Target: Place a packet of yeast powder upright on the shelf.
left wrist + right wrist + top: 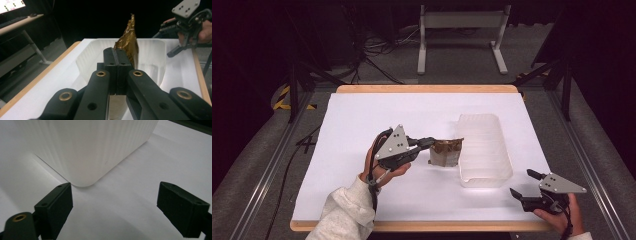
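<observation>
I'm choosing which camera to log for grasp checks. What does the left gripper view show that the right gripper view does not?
The left gripper view alone shows the left claw shut on a crinkled gold wrapper, plus the right claw farther off, held in a hand. The right gripper view alone shows the right claw's own two jaws spread wide, nothing between them, near the tub's rounded corner. Both show the white ribbed tub and the white table cover.

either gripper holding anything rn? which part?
Left gripper is shut on the crinkled gold-brown wrapper, pinching its near edge, beside the white tub. Right gripper holds nothing; its jaws stand wide apart.
</observation>
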A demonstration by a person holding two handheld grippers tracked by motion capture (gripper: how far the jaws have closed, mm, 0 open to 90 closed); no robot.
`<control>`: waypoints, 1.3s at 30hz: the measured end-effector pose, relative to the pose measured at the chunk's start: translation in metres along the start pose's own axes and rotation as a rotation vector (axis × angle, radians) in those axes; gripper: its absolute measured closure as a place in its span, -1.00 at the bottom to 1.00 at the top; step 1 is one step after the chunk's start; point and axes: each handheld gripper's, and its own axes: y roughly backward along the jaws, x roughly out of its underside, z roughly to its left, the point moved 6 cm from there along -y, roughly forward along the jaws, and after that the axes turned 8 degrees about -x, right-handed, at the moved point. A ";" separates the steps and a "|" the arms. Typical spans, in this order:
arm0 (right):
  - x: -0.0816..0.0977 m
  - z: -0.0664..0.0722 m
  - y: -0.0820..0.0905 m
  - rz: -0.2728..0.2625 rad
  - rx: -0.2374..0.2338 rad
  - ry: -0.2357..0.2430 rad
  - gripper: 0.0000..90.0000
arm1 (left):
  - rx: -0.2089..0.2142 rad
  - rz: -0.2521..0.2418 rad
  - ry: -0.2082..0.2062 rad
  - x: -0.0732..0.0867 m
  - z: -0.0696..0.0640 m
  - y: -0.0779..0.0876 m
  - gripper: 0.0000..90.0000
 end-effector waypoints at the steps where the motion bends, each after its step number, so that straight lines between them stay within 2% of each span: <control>1: 0.000 0.000 0.000 -0.001 0.001 0.002 -0.69 | 0.002 -0.006 0.011 -0.003 0.001 -0.001 1.00; 5: 0.001 0.000 0.000 0.004 -0.001 -0.002 -0.69 | 0.014 -0.039 0.035 -0.015 0.003 -0.001 1.00; 10: 0.001 0.000 0.000 0.003 0.000 -0.002 -0.69 | 0.021 -0.051 0.057 -0.028 0.004 -0.007 1.00; 15: 0.001 0.000 0.000 0.002 -0.001 -0.003 -0.69 | 0.032 -0.059 0.056 -0.036 0.000 -0.015 1.00; 16: 0.001 0.000 0.000 0.002 -0.001 -0.003 -0.69 | 0.047 -0.064 0.064 -0.038 -0.001 -0.018 1.00; 18: 0.001 -0.001 -0.001 0.002 0.001 -0.003 -0.69 | 0.038 -0.056 0.058 -0.039 -0.002 -0.022 1.00; 20: 0.001 -0.001 -0.001 0.001 0.000 -0.003 -0.69 | 0.057 -0.056 0.066 -0.043 -0.003 -0.028 1.00; 24: 0.001 -0.001 0.000 0.001 0.003 -0.004 -0.69 | 0.062 -0.060 0.060 -0.049 -0.007 -0.036 1.00; 30: 0.001 -0.001 0.001 -0.002 0.003 -0.006 -0.69 | 0.086 -0.067 0.070 -0.053 -0.013 -0.049 1.00; 39: 0.002 -0.001 0.001 0.002 -0.001 -0.006 -0.69 | 0.107 -0.055 0.057 -0.055 -0.022 -0.072 1.00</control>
